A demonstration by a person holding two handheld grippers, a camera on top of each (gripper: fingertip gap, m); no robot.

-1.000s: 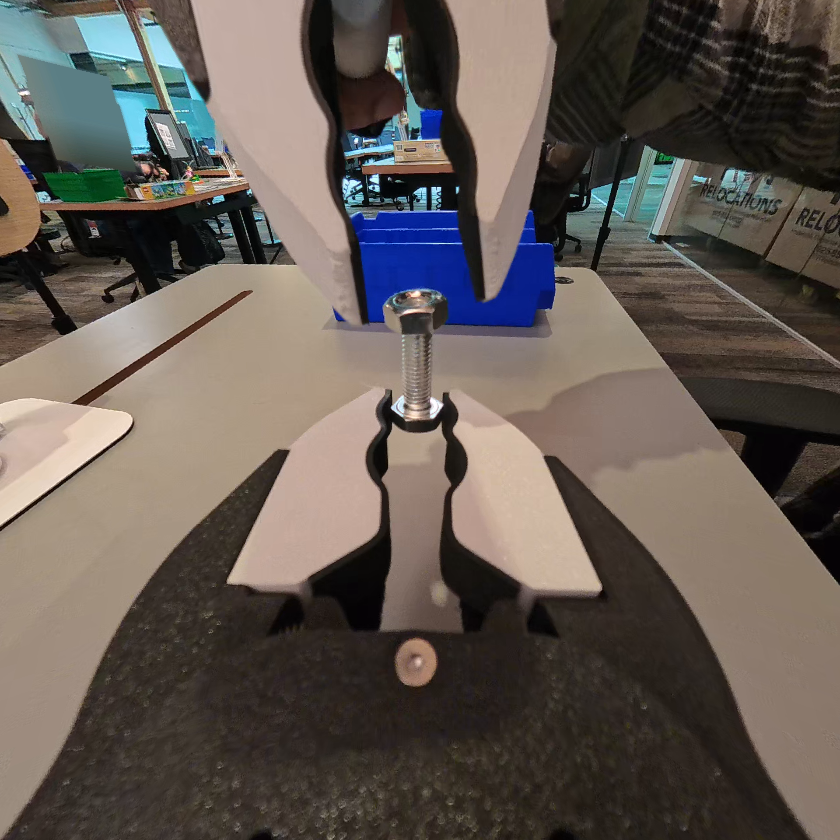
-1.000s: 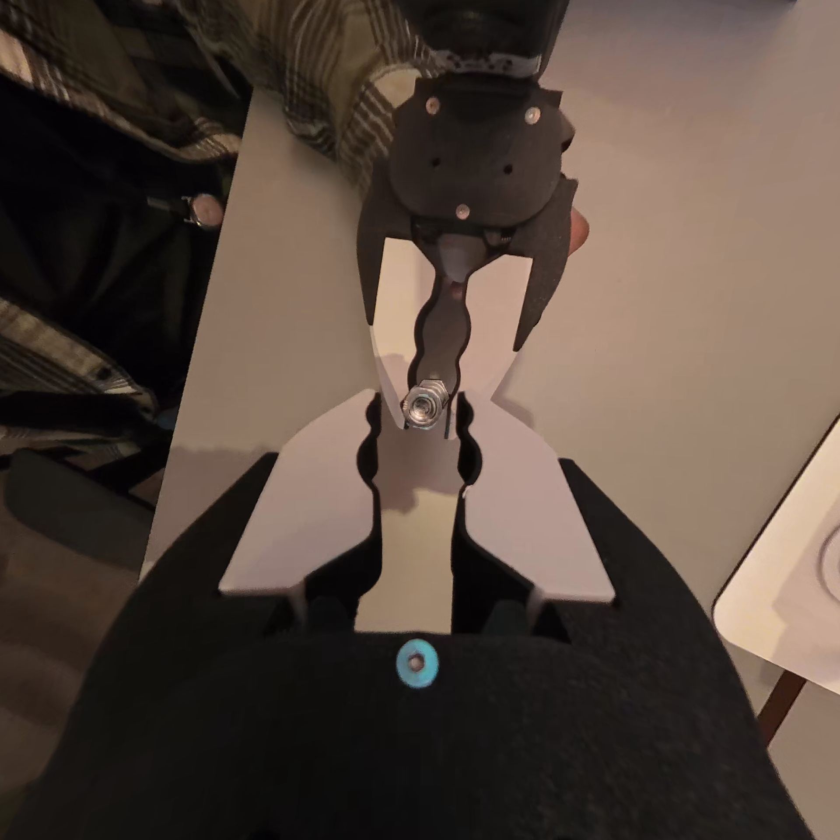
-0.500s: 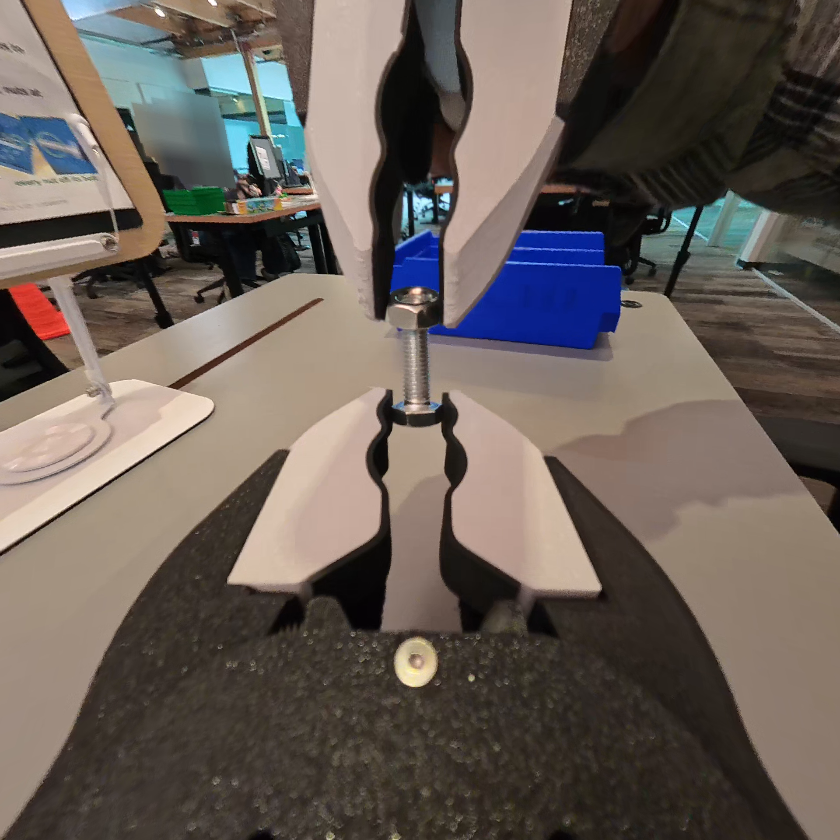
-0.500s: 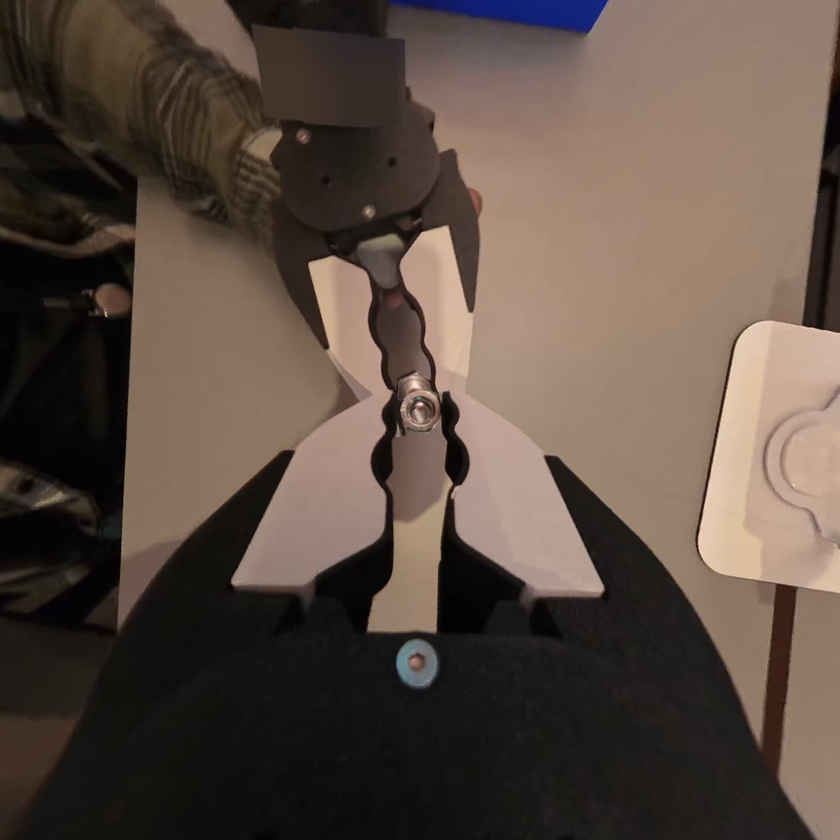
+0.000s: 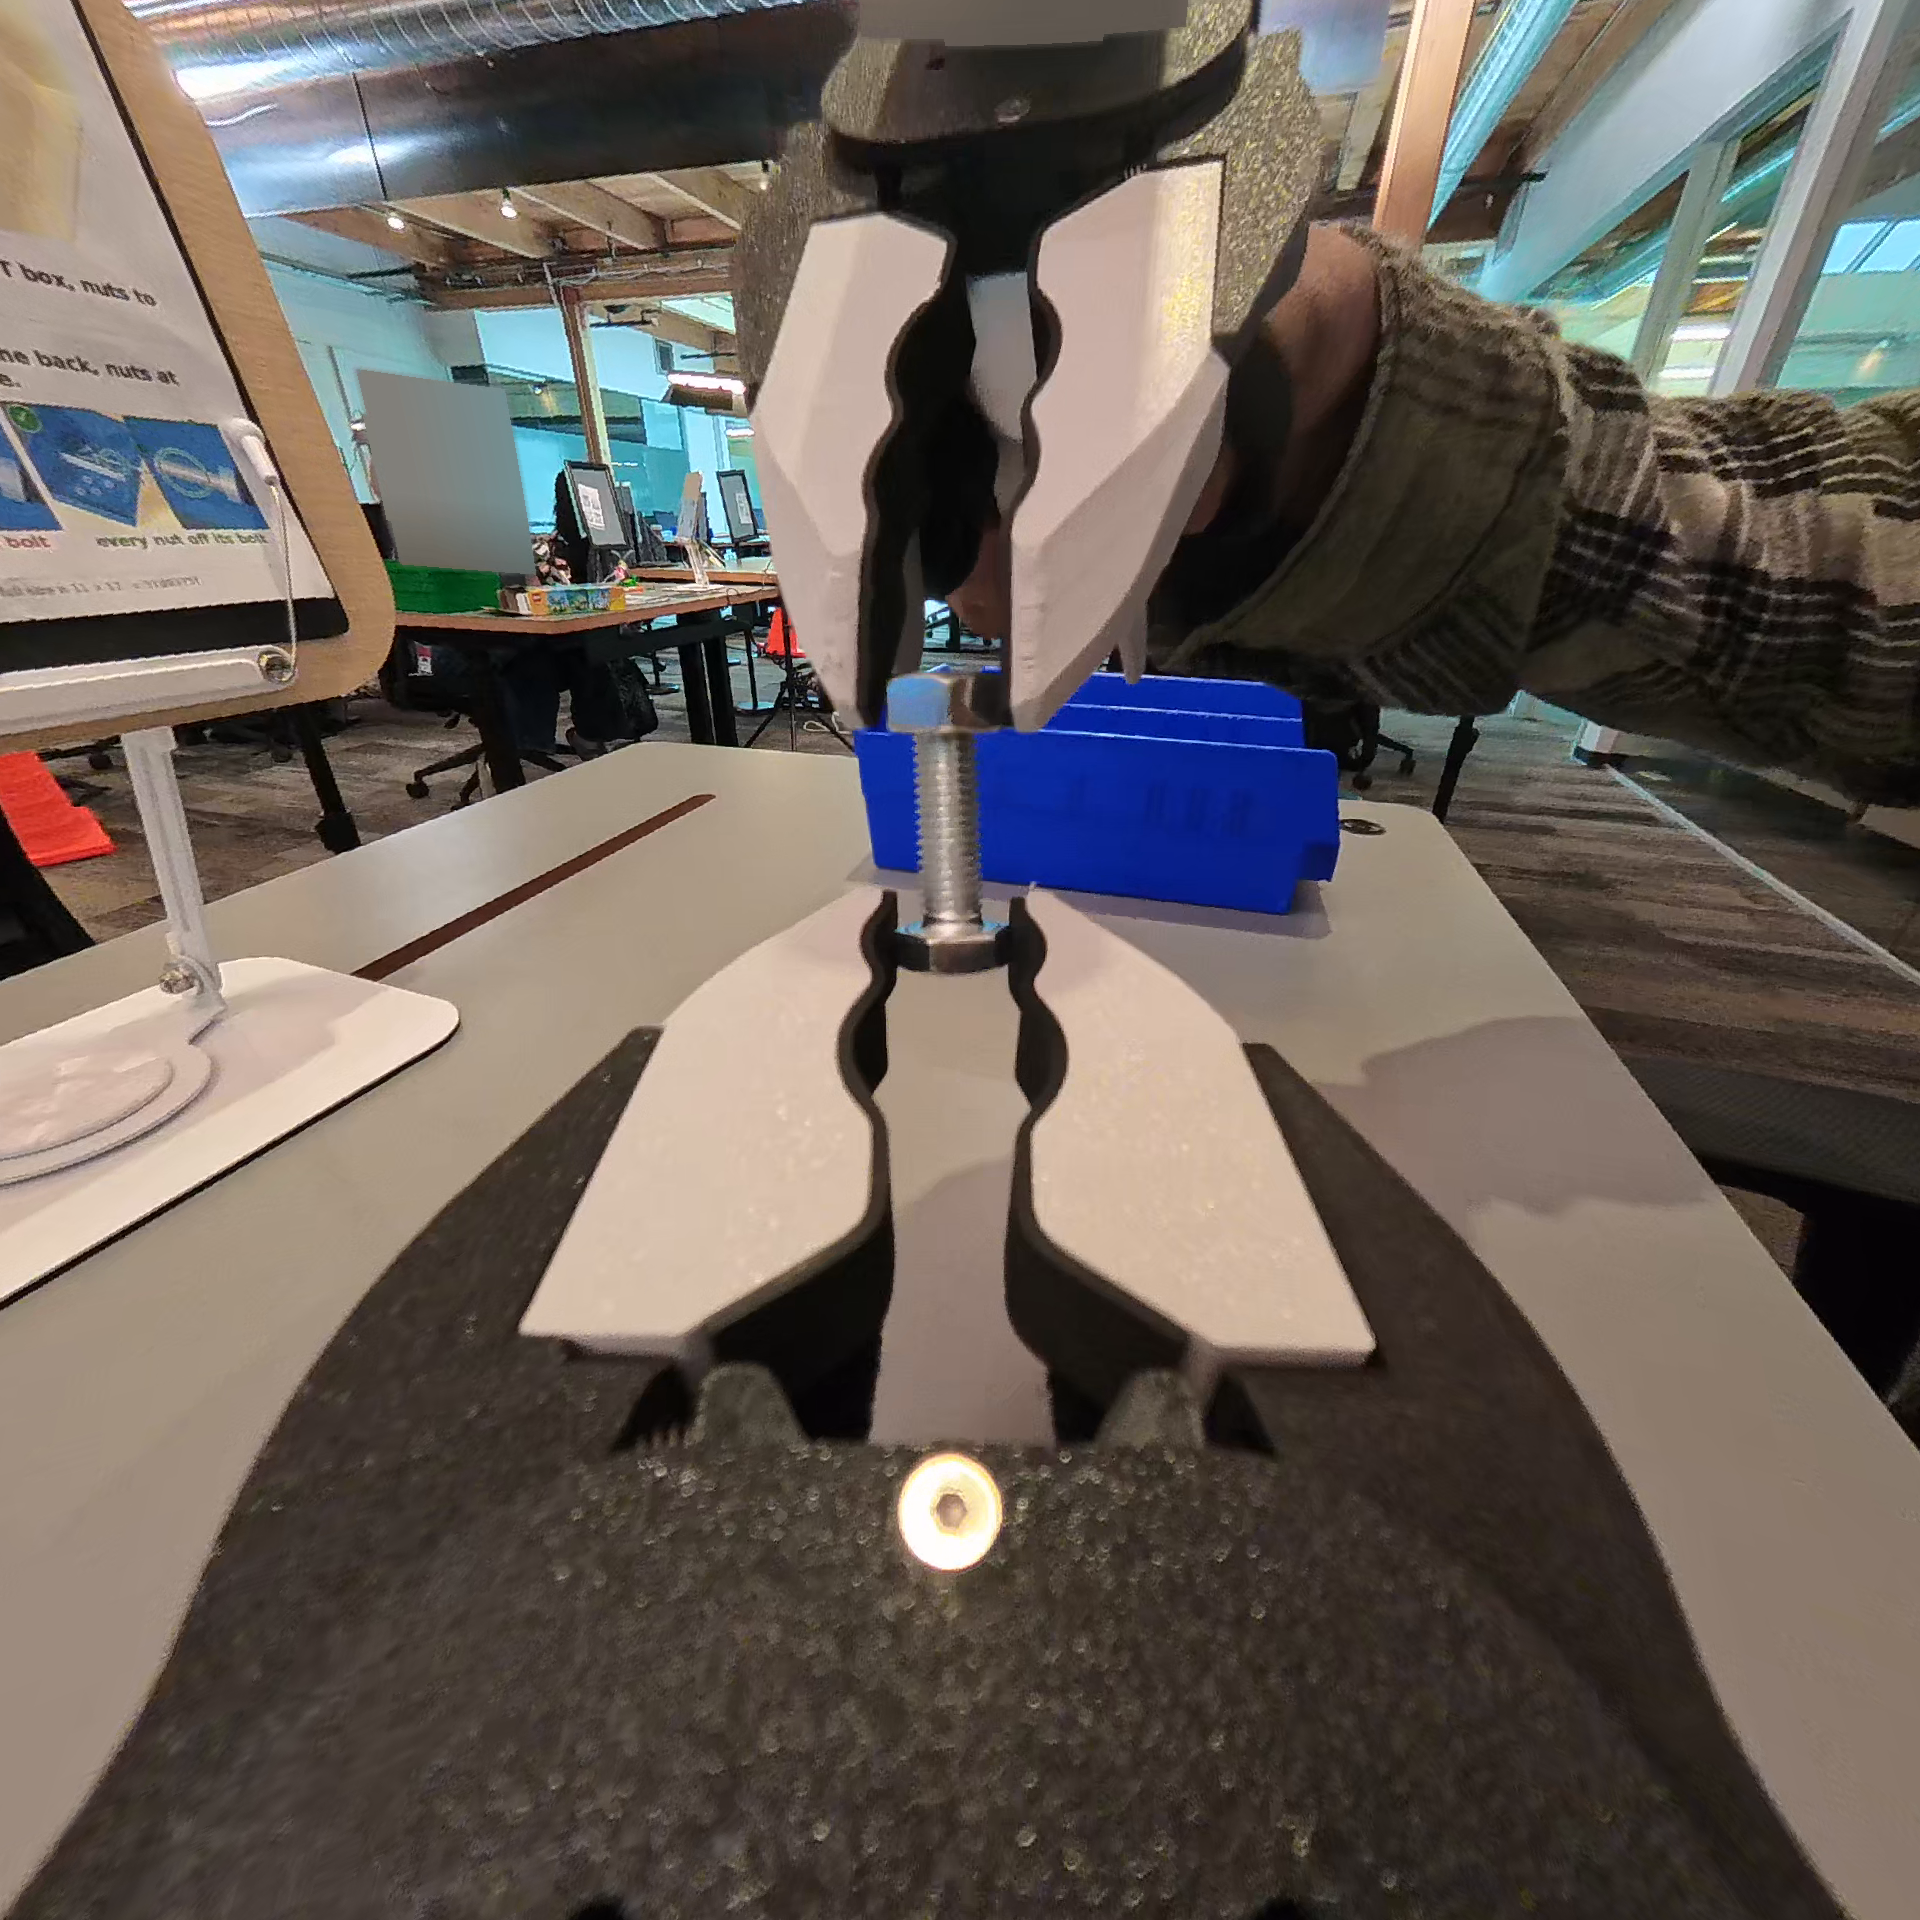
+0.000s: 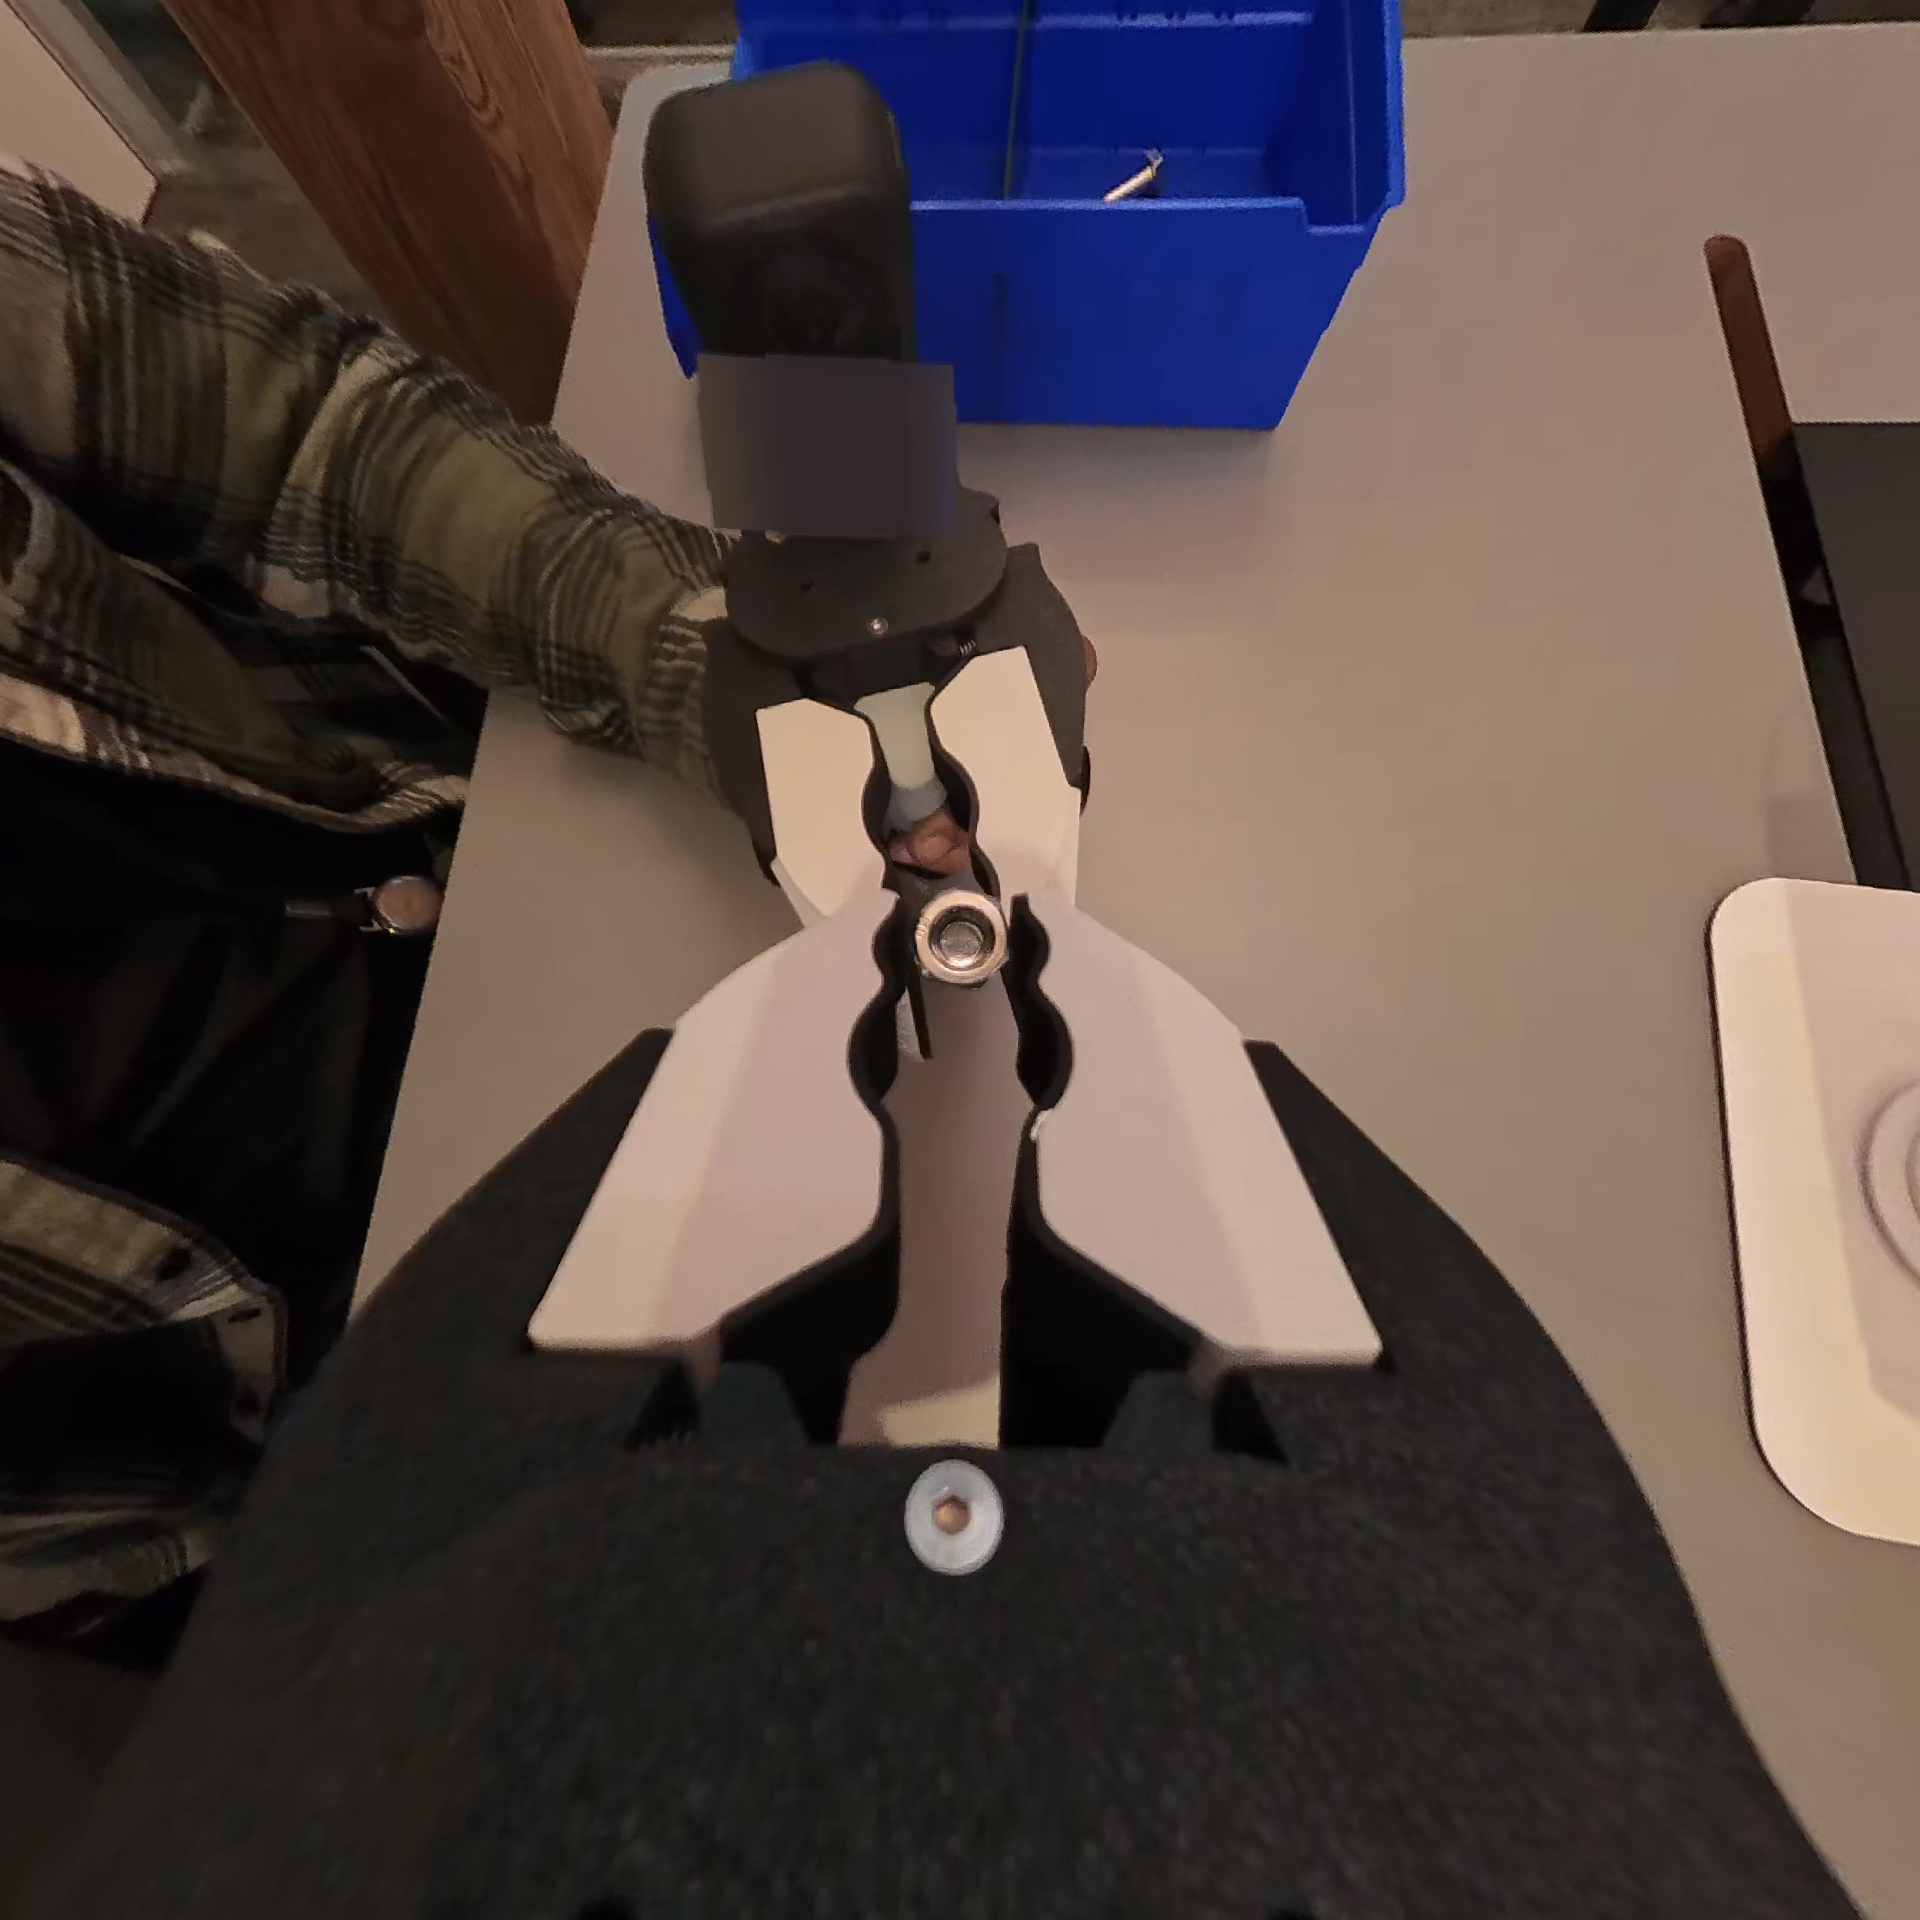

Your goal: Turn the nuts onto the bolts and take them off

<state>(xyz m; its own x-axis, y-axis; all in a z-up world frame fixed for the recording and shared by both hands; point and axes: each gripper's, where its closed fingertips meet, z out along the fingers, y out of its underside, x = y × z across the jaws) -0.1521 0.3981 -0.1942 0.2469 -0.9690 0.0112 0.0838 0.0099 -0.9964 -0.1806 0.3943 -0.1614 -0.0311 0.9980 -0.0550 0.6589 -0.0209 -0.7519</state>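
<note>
Printed lines and small blue pictures with captions are borne by a white instruction sheet [image 5: 125,416] on a wooden stand at the upper left of the left wrist view. Posted sheets [image 5: 594,506] are seen on distant screens at centre left, too small to be read. No writing is seen in the right wrist view.

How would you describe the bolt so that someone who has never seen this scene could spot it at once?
On the grey table, find the blue bin at the far end. Just before it, the left gripper and the right gripper above it face each other. The bolt is the upright, silver threaded rod clamped between them.
</note>
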